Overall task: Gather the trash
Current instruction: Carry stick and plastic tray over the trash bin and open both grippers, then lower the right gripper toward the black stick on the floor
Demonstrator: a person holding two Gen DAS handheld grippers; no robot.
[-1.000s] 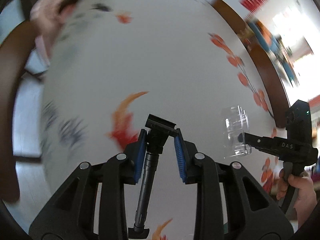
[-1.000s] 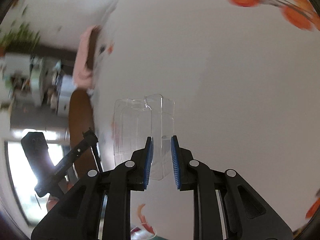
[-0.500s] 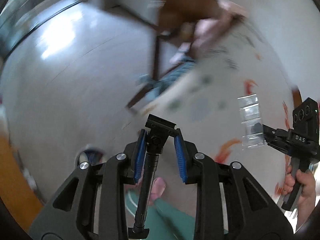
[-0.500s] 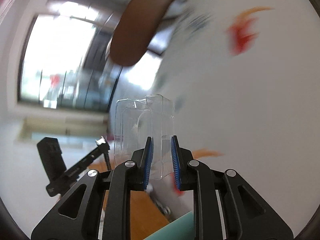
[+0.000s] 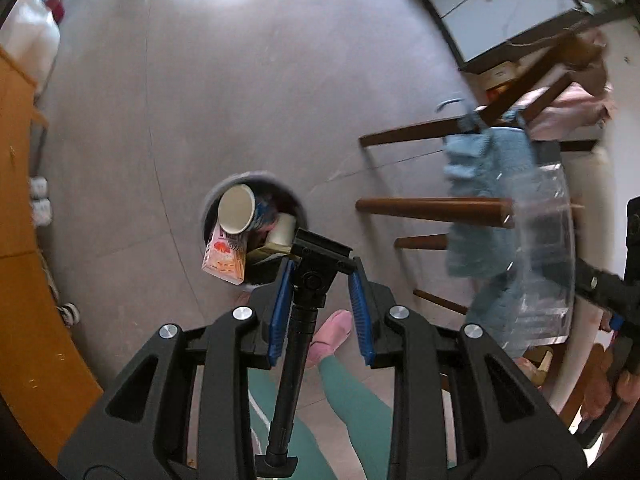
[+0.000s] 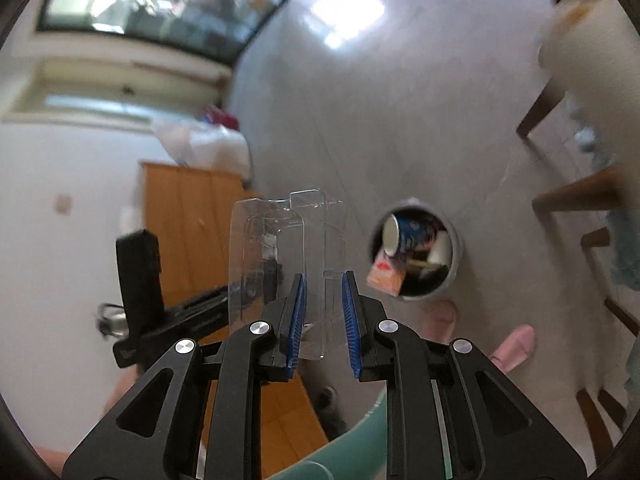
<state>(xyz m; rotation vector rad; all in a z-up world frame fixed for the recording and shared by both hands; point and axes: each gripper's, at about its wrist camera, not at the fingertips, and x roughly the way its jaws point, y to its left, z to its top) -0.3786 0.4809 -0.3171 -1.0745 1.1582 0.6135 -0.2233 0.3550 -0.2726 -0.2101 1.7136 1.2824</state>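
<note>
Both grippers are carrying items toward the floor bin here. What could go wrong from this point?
1. The trash bin already looks full: a paper cup and a carton stick out over its rim, so added items may bounce or slide out.
2. The right gripper pinches only the lower edge of the clear plastic package; it could flex and slip.
3. The left gripper holds a black mini tripod, perhaps not trash.

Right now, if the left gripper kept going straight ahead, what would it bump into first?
Probably the trash bin on the floor: the left gripper, holding a black tripod, points down at its near rim. Depth is hard to judge.
</note>
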